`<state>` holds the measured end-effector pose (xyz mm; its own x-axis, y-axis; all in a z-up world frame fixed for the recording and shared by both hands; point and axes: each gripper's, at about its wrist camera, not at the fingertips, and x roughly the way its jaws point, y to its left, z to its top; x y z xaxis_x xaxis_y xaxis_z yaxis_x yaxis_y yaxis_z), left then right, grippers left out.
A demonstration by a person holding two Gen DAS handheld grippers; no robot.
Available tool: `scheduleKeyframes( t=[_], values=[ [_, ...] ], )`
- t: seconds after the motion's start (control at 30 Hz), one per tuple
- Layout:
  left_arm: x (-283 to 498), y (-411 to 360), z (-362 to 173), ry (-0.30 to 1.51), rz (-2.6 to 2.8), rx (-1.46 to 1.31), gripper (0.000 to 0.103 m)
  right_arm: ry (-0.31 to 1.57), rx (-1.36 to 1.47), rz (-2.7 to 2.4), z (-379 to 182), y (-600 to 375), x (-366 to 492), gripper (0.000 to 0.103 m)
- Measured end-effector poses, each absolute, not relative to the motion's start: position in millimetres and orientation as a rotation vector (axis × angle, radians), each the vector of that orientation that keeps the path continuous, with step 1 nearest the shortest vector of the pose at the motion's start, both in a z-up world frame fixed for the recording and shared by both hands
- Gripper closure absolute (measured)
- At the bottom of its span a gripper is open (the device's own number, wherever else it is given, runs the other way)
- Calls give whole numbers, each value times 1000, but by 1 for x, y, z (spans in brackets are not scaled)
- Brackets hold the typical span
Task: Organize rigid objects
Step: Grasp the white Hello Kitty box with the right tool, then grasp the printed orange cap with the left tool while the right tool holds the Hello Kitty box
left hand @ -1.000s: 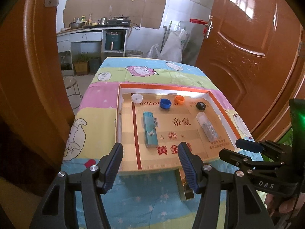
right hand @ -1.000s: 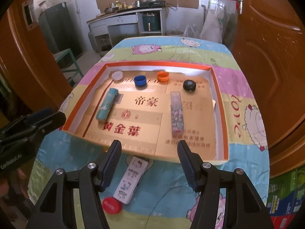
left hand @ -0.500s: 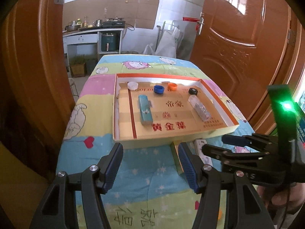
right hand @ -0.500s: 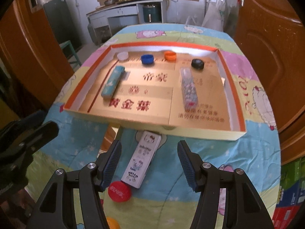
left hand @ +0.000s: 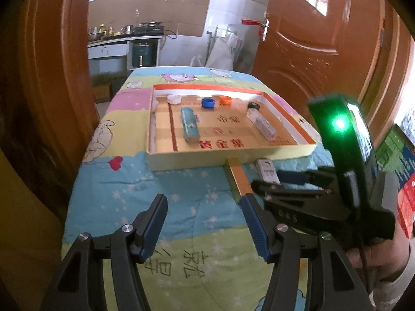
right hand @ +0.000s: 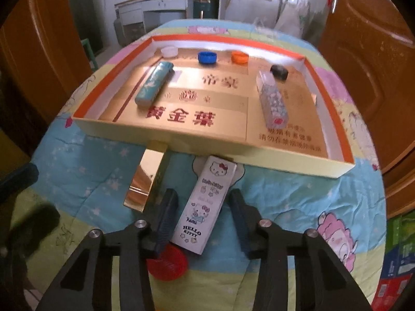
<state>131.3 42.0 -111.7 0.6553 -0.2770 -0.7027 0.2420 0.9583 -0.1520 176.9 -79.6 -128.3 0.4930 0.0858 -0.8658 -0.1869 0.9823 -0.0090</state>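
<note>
A shallow cardboard tray (right hand: 254, 160) (left hand: 194, 159) holds a teal box (right hand: 153, 84), a clear patterned box (right hand: 272, 101), and white, blue (right hand: 207, 57), orange and black caps. In front of it lie a white Hello Kitty box (right hand: 205, 204) (left hand: 268, 171), a gold box (right hand: 146, 178) (left hand: 238, 180) and a red cap (right hand: 167, 261). My right gripper (right hand: 201, 220) is open, its fingers on either side of the Hello Kitty box, apart from it. My left gripper (left hand: 205, 224) is open and empty above the blanket, left of the right gripper (left hand: 290, 184).
The table wears a colourful cartoon blanket (left hand: 116, 189). Brown doors (left hand: 311, 51) stand on both sides. A kitchen counter (right hand: 166, 7) is at the back. Boxes (right hand: 394, 259) are on the floor at right.
Both grippers have pulled back from the tray toward the table's near edge. The right gripper has lowered around the Hello Kitty box and its jaws have narrowed.
</note>
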Motion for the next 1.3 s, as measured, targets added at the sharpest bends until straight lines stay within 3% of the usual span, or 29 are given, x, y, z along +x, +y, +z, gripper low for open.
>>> scheduleKeyframes(
  t=[0.17,0.8,0.87,0.97,1.3],
  values=[
    [122,27,-118,813,-356,-25,43,1039,-85,160,-126,-87,174,76],
    [77,-43,-158,809,-506,203,43,987,12,92,-113,-145,128,76],
    [75,-41,-158,802,-499,191,50,986,13,90,-113,-146,127,76],
    [75,-37,-156,792,-483,180,72,987,23,88,-114,-148,127,76],
    [72,-33,-154,791,-485,172,73,980,45,98,-114,-151,125,75]
  ],
)
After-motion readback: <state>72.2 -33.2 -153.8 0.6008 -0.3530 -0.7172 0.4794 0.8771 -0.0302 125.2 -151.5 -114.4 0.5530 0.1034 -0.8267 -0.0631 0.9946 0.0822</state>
